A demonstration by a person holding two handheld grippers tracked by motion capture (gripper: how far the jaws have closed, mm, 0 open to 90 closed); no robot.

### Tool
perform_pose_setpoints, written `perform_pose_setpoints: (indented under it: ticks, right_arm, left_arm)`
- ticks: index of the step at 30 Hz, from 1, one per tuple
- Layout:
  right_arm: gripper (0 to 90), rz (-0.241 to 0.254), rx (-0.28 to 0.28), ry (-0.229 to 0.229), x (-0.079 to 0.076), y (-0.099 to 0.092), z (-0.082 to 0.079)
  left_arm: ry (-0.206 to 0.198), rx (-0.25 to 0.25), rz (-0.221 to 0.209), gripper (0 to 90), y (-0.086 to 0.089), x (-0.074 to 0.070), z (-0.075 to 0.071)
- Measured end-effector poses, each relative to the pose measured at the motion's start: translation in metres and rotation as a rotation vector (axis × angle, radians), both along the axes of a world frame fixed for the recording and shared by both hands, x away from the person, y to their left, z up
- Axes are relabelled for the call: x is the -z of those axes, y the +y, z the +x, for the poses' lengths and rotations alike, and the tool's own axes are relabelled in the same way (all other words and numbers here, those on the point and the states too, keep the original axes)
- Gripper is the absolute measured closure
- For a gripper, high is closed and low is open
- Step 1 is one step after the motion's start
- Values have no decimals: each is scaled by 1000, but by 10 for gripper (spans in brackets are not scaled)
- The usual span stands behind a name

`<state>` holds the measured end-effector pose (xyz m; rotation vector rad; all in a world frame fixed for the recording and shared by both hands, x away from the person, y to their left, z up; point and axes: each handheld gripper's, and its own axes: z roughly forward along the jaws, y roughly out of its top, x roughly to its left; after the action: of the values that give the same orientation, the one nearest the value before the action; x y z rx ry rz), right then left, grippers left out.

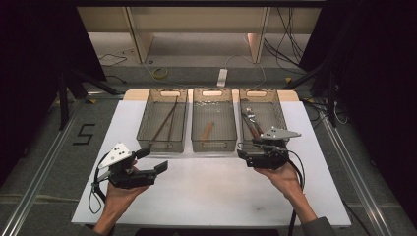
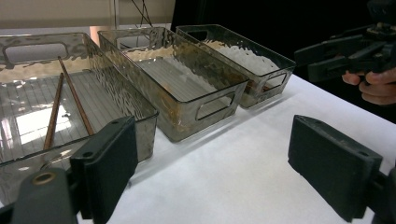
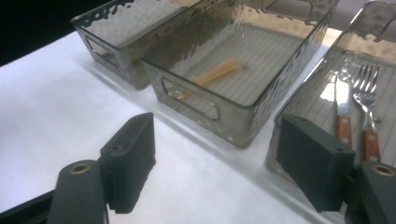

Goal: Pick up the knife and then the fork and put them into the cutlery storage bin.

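The left tongs (image 1: 153, 160) stood released and empty, their jaws wide apart over the bare white bench (image 1: 211, 191), held by the person's left hand (image 1: 118, 189). Just ahead of them sat the left bin (image 1: 163, 142), with two brown chopsticks (image 2: 70, 100) lying along its floor.

The right tongs (image 1: 246, 151) were also released, nothing between the jaws, and hung at the near end of the right bin (image 1: 280, 113), gripped by the right hand (image 1: 280, 174). From the right gripper view, a fork (image 3: 366, 93) and a knife (image 3: 343, 100), both with wooden handles, lay side by side in that bin just beyond the right jaw, not touched by it. The middle bin (image 1: 212, 143) stood between the two tongs and ahead of them, holding a single pale wooden stick (image 3: 215, 73) on its ribbed floor. All three clear bins sat side by side, touching or nearly so, on the bench.
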<state>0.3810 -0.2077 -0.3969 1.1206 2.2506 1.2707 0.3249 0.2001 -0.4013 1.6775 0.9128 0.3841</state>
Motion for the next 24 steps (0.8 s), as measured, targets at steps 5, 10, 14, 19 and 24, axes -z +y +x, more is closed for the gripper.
perform_pose_setpoints:
  ticks: [5, 10, 14, 19, 24]
  right_arm:
    - [269, 46, 11, -12, 10, -6, -15]
    - [265, 78, 21, -33, 17, -10, -30]
    - [247, 114, 17, -61, 17, -15, -41]
    - [233, 133, 13, -102, 18, -19, -53]
    - [223, 156, 23, -116, 19, -22, -60]
  left_arm:
    - [27, 35, -1, 154, -2, 2, 1]
    - [26, 54, 5, 154, -4, 2, 0]
    - [27, 56, 5, 154, -5, 2, 1]
    - [45, 69, 4, 154, -7, 4, 1]
    - [51, 80, 16, 154, -9, 6, 1]
